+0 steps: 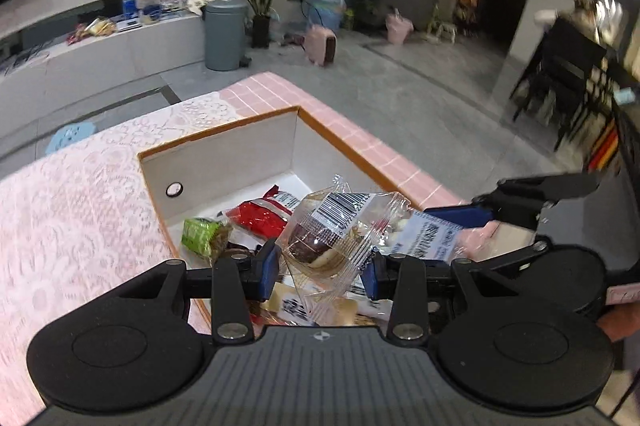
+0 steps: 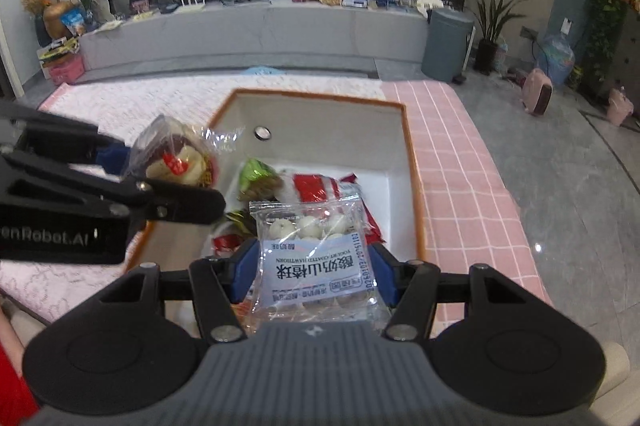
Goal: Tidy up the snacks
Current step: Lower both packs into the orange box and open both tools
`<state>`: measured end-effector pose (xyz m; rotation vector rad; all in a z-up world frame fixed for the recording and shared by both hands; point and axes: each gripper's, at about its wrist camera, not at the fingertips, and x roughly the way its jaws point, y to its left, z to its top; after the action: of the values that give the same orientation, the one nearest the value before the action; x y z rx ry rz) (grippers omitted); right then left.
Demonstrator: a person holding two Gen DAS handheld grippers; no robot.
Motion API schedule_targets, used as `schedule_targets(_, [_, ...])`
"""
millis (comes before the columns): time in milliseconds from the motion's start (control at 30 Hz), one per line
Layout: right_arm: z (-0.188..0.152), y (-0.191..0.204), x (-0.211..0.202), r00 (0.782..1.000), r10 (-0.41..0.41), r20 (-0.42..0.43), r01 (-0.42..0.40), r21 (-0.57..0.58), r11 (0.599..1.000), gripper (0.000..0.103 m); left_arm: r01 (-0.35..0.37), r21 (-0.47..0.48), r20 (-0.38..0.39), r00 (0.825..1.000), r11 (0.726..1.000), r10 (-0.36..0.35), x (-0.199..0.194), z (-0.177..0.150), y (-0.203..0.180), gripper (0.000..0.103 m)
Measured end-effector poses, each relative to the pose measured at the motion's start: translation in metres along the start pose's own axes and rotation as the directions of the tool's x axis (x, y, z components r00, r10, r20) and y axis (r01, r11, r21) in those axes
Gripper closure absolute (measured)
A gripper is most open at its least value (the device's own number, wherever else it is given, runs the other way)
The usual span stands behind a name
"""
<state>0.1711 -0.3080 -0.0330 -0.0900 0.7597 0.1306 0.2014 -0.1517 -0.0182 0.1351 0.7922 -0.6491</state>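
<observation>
My left gripper is shut on a clear-wrapped pastry packet and holds it over the near end of the orange-rimmed white box. My right gripper is shut on a clear bag of white yogurt hawthorn balls, also above the box. The right gripper shows in the left wrist view to the right. The left gripper with its pastry shows at the left of the right wrist view. In the box lie a green snack, a red packet and other packets.
The box sits on a table with a pink lace cloth and pink grid cloth. Grey floor lies beyond, with a grey bin, plants, a pink heater and dark chairs. A low TV counter holds clutter.
</observation>
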Motion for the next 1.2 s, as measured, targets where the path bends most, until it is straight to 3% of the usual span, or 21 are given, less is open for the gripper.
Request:
schedule_targets(200, [0.005, -0.006, 0.032, 0.997, 0.012, -0.070, -0.014, -0.025, 1.000, 0.045, -0.009, 0.102, -0.122, 0.992, 0.995, 0.022, 0.041, 0.006, -0.003, 0.057])
schedule_targets(467, [0.009, -0.009, 0.073, 0.990, 0.013, -0.138, -0.022, -0.064, 0.998, 0.044, -0.054, 0.227, -0.256, 0.960, 0.972, 0.113, 0.081, 0.006, -0.007, 0.057])
schedule_targets(567, [0.008, -0.009, 0.083, 0.988, 0.006, -0.156, -0.019, -0.083, 0.996, 0.044, -0.068, 0.281, -0.272, 0.951, 0.957, 0.147, 0.091, 0.006, -0.009, 0.057])
schedule_targets(867, [0.007, -0.004, 0.089, 0.985, 0.003, -0.175, -0.028, -0.143, 0.989, 0.047, -0.100, 0.326, -0.351, 0.911, 0.940, 0.218, 0.113, 0.003, -0.008, 0.055])
schedule_targets(1000, [0.008, -0.004, 0.086, 0.985, 0.000, -0.175, -0.025, -0.144, 0.989, 0.046, -0.107, 0.332, -0.355, 0.906, 0.937, 0.229, 0.112, 0.003, -0.008, 0.048])
schedule_targets(1067, [0.006, -0.003, 0.084, 0.985, -0.002, -0.173, -0.022, -0.141, 0.990, 0.046, -0.101, 0.328, -0.354, 0.909, 0.939, 0.221, 0.110, 0.003, -0.007, 0.046])
schedule_targets(1133, [0.006, -0.002, 0.082, 0.985, -0.005, -0.173, -0.020, -0.139, 0.990, 0.043, -0.104, 0.325, -0.339, 0.915, 0.940, 0.218, 0.105, 0.003, -0.007, 0.038])
schedule_targets(1200, [0.005, -0.001, 0.081, 0.985, -0.013, -0.170, -0.011, -0.139, 0.990, 0.036, -0.104, 0.323, -0.323, 0.922, 0.941, 0.213, 0.100, 0.004, -0.006, 0.032])
